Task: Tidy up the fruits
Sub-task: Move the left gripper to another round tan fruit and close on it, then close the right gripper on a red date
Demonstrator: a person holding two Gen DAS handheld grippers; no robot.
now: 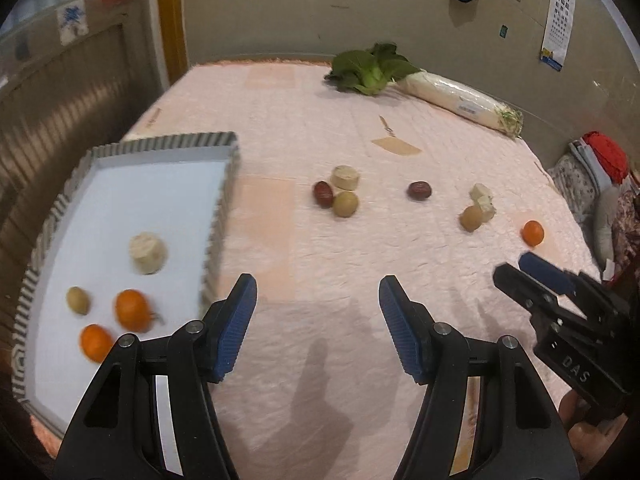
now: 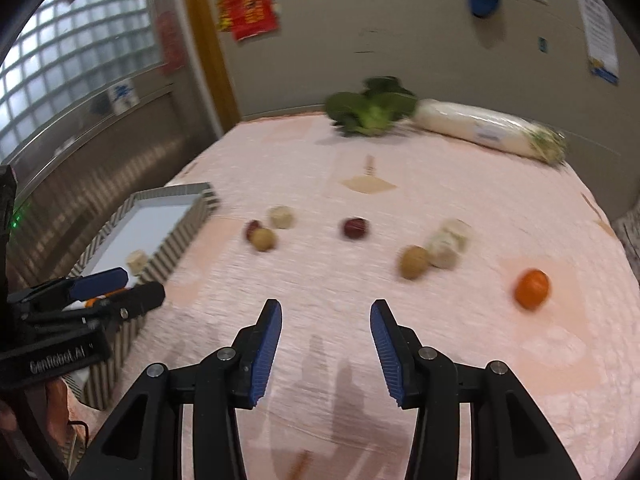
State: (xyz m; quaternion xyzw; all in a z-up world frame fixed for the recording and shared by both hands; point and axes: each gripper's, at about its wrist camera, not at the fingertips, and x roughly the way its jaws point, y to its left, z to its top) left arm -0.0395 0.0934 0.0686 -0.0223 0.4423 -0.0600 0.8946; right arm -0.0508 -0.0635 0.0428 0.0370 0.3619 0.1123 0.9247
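Both grippers are just hanging over the near edge of the pink quilted table cloth (image 1: 320, 264), nothing in either one. The left gripper (image 1: 318, 316) has its jaws spread wide and empty. The right gripper (image 2: 326, 344) is released too, with only bare cloth in the gap between its blue pads.

The striped tray (image 1: 52, 216) sits at the left edge of the table and already has stuff in it: two oranges (image 1: 132, 309) at its near end, a small yellowish-green fruit (image 1: 77, 300) beside them, and a pale round chunk (image 1: 148, 253) nearer the tray's middle.

Still loose in the middle of the table: a dark red fruit (image 1: 323, 193) touching a green-yellow fruit (image 1: 345, 204) and another pale chunk (image 1: 345, 177). A second red fruit (image 1: 419, 191) sits on its own. Toward the right edge there's a tan fruit (image 1: 471, 218) against some white cubes (image 1: 483, 197), and a lone orange (image 2: 531, 288) near the right edge.

At the far edge lie a leafy green (image 1: 370, 68) and a wrapped white radish (image 1: 460, 98). The right wrist view is pretty blurry.
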